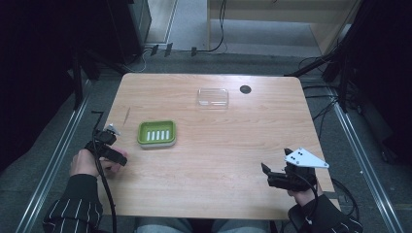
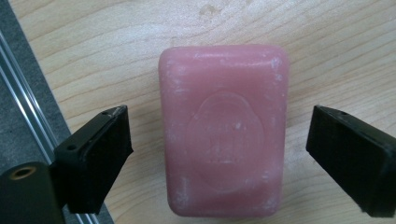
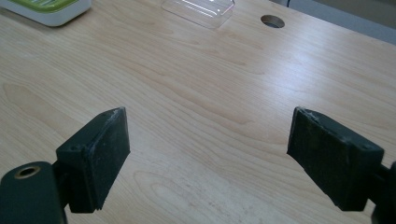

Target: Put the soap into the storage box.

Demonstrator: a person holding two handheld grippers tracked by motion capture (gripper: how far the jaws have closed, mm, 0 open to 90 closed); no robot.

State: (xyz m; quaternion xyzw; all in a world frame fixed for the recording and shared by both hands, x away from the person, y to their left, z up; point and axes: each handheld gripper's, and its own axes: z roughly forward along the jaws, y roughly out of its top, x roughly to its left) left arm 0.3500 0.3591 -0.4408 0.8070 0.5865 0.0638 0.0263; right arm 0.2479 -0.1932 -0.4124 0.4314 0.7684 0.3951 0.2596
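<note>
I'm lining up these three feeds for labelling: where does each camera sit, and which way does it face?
High view: above the person's side, looking forward and down on the table; both forearms and tongs show.
Left gripper view: rides the left tongs, looking down at the pink soap lying between its open jaws.
Right gripper view: rides the right tongs, looking low across the tabletop between open jaws.
Shared: high and right views both show the green soap dish, clear lid and table hole.

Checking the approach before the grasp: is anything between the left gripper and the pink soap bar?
Nothing visible. In the left gripper view the pink soap bar lies flat on the wooden table, centred between the open jaws of the left gripper, with bare wood on either side. Neither jaw touches it yet.
</note>
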